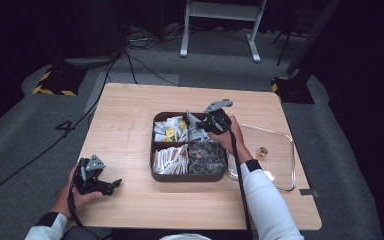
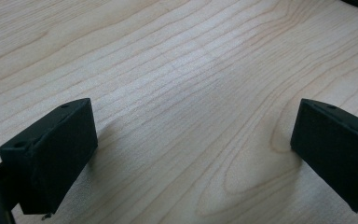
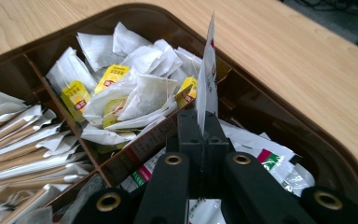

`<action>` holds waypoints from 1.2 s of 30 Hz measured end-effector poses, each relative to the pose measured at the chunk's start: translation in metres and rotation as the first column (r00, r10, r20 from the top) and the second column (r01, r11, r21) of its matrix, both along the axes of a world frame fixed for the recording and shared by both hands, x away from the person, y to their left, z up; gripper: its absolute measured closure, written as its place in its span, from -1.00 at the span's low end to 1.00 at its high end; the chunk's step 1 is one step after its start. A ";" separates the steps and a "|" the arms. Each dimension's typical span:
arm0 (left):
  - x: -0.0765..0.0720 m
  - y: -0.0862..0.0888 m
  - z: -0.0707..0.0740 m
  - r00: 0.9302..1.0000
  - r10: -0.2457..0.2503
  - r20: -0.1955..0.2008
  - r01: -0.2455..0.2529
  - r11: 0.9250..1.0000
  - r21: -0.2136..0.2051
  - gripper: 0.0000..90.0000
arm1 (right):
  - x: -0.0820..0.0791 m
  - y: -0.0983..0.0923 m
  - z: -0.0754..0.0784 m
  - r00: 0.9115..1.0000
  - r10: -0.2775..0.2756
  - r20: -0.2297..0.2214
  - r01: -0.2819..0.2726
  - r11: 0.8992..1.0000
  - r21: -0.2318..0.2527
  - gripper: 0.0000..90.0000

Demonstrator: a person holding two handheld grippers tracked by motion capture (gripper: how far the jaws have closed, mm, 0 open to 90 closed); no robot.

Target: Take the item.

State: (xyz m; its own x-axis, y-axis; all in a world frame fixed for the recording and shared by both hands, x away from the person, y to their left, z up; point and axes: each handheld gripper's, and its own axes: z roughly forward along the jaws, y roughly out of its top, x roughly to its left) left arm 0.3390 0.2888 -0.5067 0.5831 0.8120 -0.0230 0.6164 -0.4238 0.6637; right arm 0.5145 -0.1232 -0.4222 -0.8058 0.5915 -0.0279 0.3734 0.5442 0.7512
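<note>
Four compartments point(image 1: 189, 148) of crowded packets point(image 3: 135, 98)

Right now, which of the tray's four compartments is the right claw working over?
The right claw is over the sachet compartment, beside the tea bags, and is shut on one white sachet held upright.

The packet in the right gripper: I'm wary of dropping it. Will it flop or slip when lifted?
The packet stands upright from the shut right gripper, so probably fairly stiff. It looks thin and light. The pinch is at its lower edge, so it may swing.
</note>
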 end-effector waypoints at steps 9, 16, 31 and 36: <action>0.000 0.000 0.000 1.000 0.000 0.000 0.000 1.000 0.000 -0.99 | -0.014 -0.018 0.009 0.999 0.012 0.035 -0.014 0.999 0.052 1.00; 0.000 0.000 0.000 1.000 0.000 0.000 0.000 1.000 0.000 -0.99 | -0.024 -0.031 0.016 0.998 0.013 0.056 -0.018 0.996 0.089 1.00; 0.000 0.000 0.000 1.000 0.001 0.001 -0.001 1.000 0.001 -0.99 | -0.051 -0.068 0.028 0.995 0.007 0.095 -0.021 0.988 0.151 1.00; 0.000 0.000 0.000 1.000 0.001 0.000 -0.001 1.000 0.000 -0.99 | -0.061 -0.076 0.034 0.994 0.013 0.110 -0.031 0.985 0.170 1.00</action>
State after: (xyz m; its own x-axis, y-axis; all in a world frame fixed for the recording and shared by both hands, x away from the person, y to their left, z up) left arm 0.3390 0.2887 -0.5067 0.5825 0.8125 -0.0230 0.6166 -0.4233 0.6638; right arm 0.4531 -0.1995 -0.3877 -0.8165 0.5772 -0.0156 0.2742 0.4113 0.8693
